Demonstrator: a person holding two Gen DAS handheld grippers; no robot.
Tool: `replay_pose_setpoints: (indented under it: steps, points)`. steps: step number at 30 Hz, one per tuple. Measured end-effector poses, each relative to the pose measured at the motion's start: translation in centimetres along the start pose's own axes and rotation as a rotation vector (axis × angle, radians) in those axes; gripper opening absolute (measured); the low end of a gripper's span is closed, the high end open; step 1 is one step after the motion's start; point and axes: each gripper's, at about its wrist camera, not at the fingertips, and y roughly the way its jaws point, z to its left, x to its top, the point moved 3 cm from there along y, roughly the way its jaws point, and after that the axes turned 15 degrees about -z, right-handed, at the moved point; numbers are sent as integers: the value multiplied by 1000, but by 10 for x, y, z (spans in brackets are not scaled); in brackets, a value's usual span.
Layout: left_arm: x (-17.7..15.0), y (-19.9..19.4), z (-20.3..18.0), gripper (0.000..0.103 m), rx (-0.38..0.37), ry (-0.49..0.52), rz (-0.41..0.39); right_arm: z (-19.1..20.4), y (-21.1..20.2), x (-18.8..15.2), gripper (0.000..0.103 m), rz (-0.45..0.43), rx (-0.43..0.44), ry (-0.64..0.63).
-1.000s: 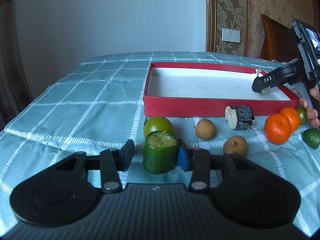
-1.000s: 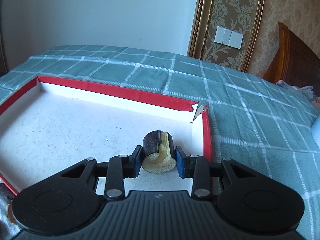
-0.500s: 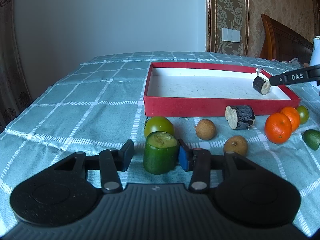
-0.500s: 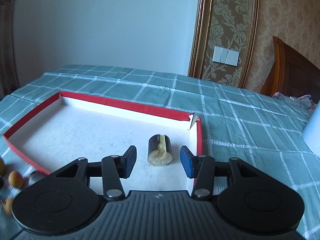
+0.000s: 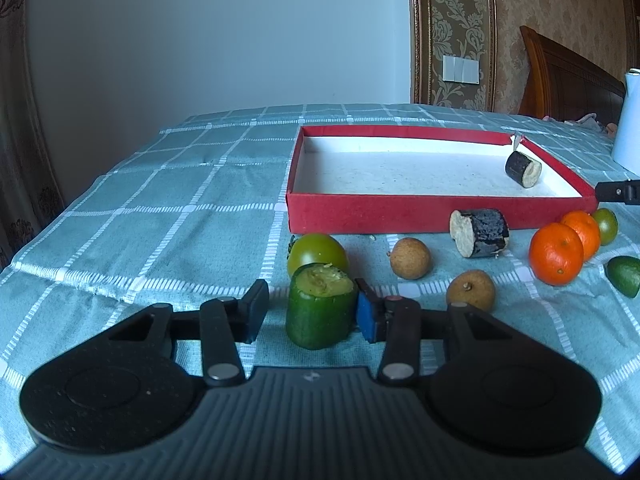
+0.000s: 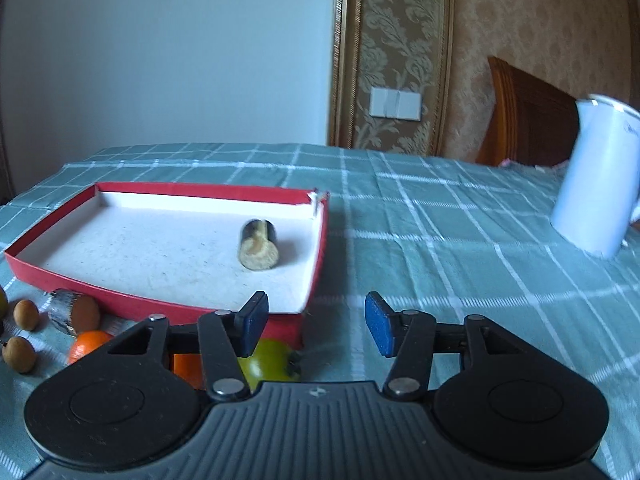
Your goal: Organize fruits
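My left gripper point(image 5: 310, 308) rests low on the table, open around an upright green cucumber piece point(image 5: 320, 312). Its blue right pad touches the piece; the left pad stands apart. In the red tray point(image 5: 400, 212) point(image 6: 160, 304) a dark-skinned cut piece point(image 5: 523, 169) point(image 6: 259, 245) lies near the far right corner. My right gripper point(image 6: 316, 320) hovers just outside the tray's near right corner, jaws opening with nothing between them; its tip point(image 5: 618, 192) shows in the left wrist view.
In front of the tray lie a green tomato point(image 5: 318, 254), two longans point(image 5: 410, 258) point(image 5: 471, 290), another dark cut piece point(image 5: 480, 233), two oranges point(image 5: 556, 258), a small green tomato point(image 5: 606, 225) and a green piece point(image 5: 624, 276). A white jug point(image 6: 596, 176) stands at the right.
The right gripper let go of the dark piece in the tray, opened and drew back out over the tray's near right corner. The left gripper and cucumber piece have not moved.
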Motion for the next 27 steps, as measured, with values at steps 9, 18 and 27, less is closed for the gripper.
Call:
replay_pose_setpoints:
  steps: [9, 18, 27]
  points:
    - [0, -1, -1, 40, 0, 10, -3, -23, -13, -17, 57, 29, -50, 47]
    - [-1, -3, -7, 32, -20, 36, -12, -37, -15, -30, 57, 94, -99, 73]
    - [0, -2, -5, 30, -28, 26, -10, -31, -11, -31, 69, 120, -99, 39]
